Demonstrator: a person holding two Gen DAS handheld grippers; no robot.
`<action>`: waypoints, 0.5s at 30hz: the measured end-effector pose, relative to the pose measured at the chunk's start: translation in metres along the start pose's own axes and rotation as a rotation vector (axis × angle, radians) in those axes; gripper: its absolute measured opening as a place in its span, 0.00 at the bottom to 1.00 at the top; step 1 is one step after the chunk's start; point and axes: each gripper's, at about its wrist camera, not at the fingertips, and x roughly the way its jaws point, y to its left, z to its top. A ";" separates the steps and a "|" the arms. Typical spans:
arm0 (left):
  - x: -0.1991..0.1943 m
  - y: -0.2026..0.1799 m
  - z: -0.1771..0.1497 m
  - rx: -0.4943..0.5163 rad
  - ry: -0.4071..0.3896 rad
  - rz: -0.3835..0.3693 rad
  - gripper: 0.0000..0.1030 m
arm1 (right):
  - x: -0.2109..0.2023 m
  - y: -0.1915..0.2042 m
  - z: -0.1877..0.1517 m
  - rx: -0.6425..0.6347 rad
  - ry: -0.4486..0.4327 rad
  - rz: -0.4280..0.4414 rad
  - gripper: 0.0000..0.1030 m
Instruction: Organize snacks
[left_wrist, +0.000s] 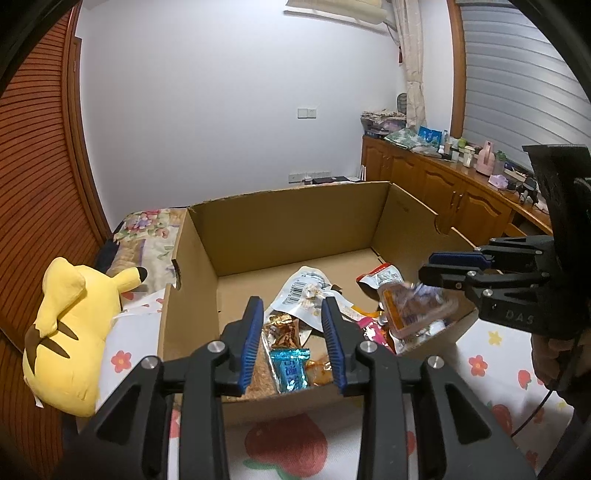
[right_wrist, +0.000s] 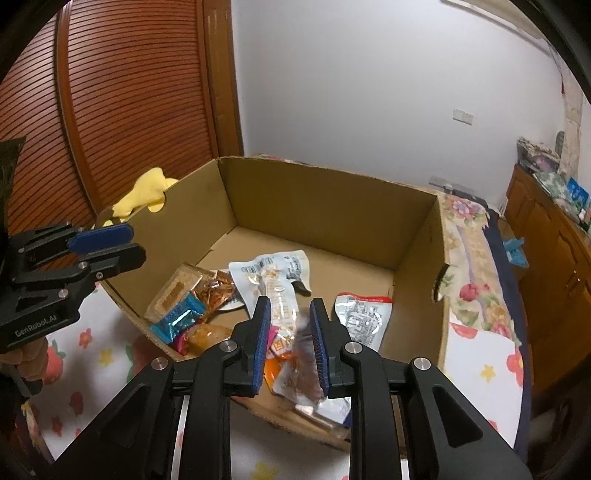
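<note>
An open cardboard box (left_wrist: 295, 225) sits on the bed, with several snack packets piled at its near end. My left gripper (left_wrist: 293, 317) is open and empty, above the box's near wall, over a blue foil packet (left_wrist: 290, 369). My right gripper (right_wrist: 288, 328) is open above the box's near wall; a clear packet with brown contents (right_wrist: 301, 369) hangs blurred between its pads and appears to be dropping. In the left wrist view that packet (left_wrist: 413, 310) is just below the right gripper (left_wrist: 430, 267). A white packet (right_wrist: 273, 277) lies mid-box.
A yellow plush toy (left_wrist: 62, 332) lies left of the box. The bed sheet (left_wrist: 288, 446) has a fruit and flower print. A wooden cabinet (left_wrist: 443, 184) with clutter stands along the right wall. A wooden slatted door (right_wrist: 129, 92) is at the left.
</note>
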 end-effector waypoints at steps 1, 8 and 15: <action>-0.003 -0.001 -0.001 -0.002 -0.002 -0.001 0.31 | -0.004 0.001 -0.001 0.001 -0.006 -0.003 0.20; -0.033 -0.009 -0.005 -0.002 -0.033 0.004 0.34 | -0.038 0.009 -0.007 0.014 -0.060 -0.018 0.20; -0.079 -0.020 -0.005 0.015 -0.101 0.035 0.45 | -0.083 0.022 -0.011 0.016 -0.145 -0.033 0.26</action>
